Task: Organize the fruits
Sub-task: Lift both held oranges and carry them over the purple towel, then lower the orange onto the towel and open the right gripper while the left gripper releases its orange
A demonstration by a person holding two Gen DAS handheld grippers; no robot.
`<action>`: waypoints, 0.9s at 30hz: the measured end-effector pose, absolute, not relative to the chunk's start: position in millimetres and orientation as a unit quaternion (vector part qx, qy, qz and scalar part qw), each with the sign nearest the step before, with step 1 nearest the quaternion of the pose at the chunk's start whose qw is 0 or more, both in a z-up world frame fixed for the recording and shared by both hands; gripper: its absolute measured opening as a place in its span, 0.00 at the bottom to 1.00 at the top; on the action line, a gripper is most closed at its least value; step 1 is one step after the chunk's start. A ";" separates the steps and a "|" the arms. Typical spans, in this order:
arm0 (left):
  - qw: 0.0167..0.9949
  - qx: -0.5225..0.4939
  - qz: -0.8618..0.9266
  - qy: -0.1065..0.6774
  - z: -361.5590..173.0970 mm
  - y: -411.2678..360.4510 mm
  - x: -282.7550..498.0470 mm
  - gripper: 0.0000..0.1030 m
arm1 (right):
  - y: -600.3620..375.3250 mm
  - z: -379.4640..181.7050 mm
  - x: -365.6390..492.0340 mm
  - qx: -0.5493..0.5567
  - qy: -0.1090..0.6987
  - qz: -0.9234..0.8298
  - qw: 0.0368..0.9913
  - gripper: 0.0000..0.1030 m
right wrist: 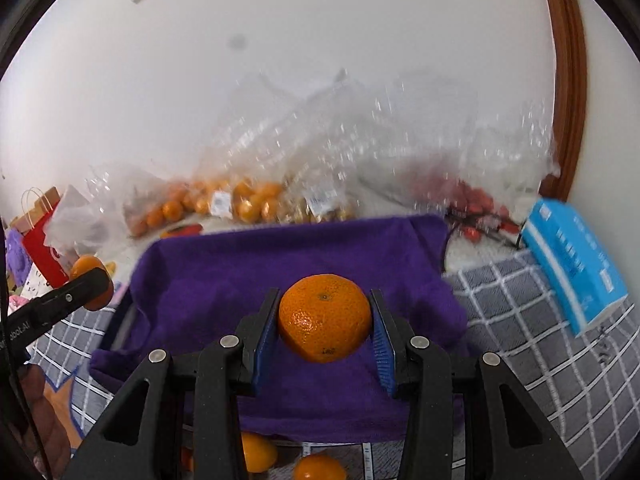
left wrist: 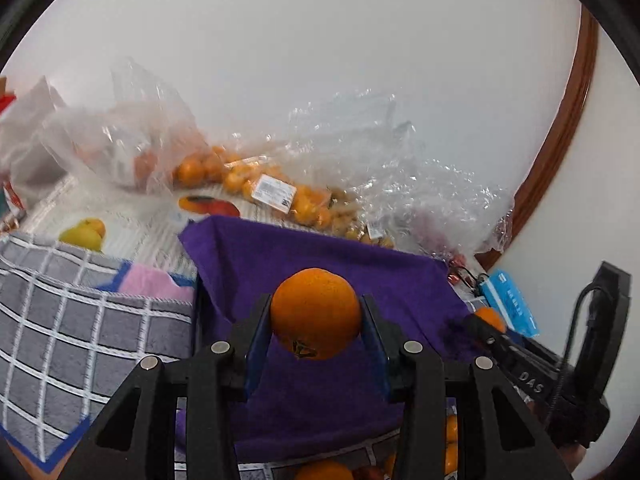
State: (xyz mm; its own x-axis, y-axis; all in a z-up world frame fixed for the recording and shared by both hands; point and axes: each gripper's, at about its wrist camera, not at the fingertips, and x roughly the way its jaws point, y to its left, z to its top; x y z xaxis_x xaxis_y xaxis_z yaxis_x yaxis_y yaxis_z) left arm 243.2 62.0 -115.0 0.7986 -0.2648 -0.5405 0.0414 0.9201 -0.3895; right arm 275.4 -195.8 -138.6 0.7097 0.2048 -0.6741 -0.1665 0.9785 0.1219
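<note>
My left gripper [left wrist: 316, 314] is shut on an orange [left wrist: 315, 312] and holds it above a box draped in a purple towel [left wrist: 320, 256]. My right gripper [right wrist: 325, 320] is shut on another orange [right wrist: 325, 318] above the same purple towel [right wrist: 288, 256]. Each gripper shows at the edge of the other's view, the right one [left wrist: 486, 322] at right and the left one [right wrist: 90, 284] at left, each with its orange. Loose oranges [right wrist: 256, 452] lie below the towel's near edge.
Clear plastic bags of small oranges [left wrist: 248, 180] and brownish fruit [right wrist: 320, 208] lie against the white wall. A mango [left wrist: 208, 205] and yellow fruit [left wrist: 84, 234] rest on the white mat. A blue box [right wrist: 576, 268] lies on the grey checked cloth [right wrist: 560, 344]. A red paper bag [right wrist: 40, 232] stands at left.
</note>
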 end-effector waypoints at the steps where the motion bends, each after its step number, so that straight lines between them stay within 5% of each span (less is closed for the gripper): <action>1: 0.932 -0.183 -0.082 0.304 -117.4 61.5 243.6 0.39 | -196.8 -141.0 276.9 0.025 0.373 0.100 0.922 0.41; 27: 0.923 -0.163 -0.058 0.344 -148.7 58.4 264.2 0.39 | -205.8 -172.4 284.0 0.020 0.383 0.089 0.919 0.41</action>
